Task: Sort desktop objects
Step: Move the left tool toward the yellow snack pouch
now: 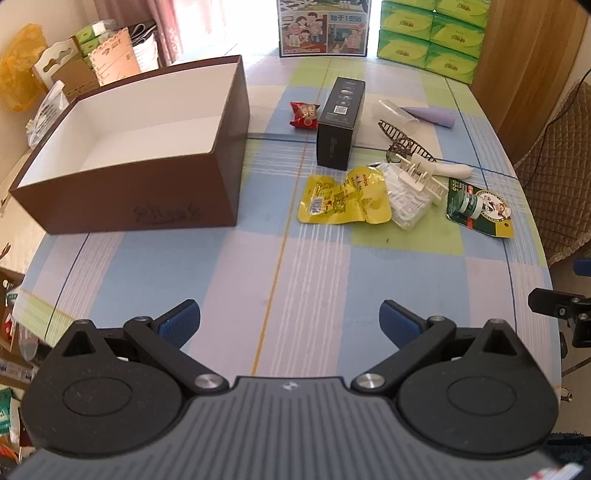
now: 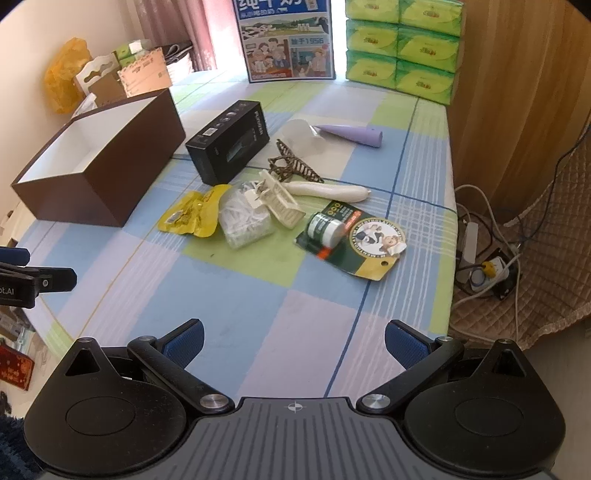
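An empty brown box with a white inside stands at the table's left. To its right lies a loose pile: a black carton, a red snack packet, a yellow packet, a clear bag of white picks, a white clip, a dark hair claw, a green carded item and a purple cone. My left gripper and right gripper hover open and empty over the near table.
The checked tablecloth covers the table. Green tissue packs and a picture carton stand at the far edge. A padded chair and floor cables lie to the right.
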The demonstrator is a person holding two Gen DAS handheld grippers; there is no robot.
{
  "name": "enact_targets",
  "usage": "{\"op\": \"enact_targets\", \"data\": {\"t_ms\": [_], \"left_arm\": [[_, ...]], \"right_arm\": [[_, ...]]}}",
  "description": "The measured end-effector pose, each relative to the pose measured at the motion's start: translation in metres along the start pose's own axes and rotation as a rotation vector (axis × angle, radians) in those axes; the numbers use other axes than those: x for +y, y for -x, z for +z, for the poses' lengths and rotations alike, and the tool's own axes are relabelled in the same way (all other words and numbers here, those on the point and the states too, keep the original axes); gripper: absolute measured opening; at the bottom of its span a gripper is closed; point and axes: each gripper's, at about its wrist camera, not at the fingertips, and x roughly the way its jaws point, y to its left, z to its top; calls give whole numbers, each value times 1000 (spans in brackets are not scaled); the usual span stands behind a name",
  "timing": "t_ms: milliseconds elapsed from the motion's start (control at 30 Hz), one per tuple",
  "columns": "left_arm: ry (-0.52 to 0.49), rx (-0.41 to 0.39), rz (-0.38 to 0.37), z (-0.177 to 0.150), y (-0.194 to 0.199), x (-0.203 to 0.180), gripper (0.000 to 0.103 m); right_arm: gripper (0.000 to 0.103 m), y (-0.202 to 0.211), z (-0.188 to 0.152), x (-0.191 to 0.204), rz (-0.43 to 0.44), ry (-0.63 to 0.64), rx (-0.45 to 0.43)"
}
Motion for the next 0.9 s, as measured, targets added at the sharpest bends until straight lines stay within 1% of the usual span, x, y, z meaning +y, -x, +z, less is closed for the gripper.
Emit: {"op": "enact_targets", "data": {"t_ms": [167, 300, 533, 767, 900], "left_arm": [[-34, -10, -23, 9, -12, -3, 102], [-105, -36, -16, 13, -30, -9, 102], [-314, -152, 33, 9, -63, -32, 102], [-450, -224, 36, 13, -92, -50, 100], [-566, -261, 80, 14, -110, -62, 98]], "right_arm": [[101, -6, 2, -7, 3, -13, -4], [101, -11, 2, -11, 0, -18, -6], [101, -18, 2, -22, -29, -57, 13], [101, -23, 2, -34, -59, -112, 30], [101, -25, 3, -39, -73, -139, 36]]}}
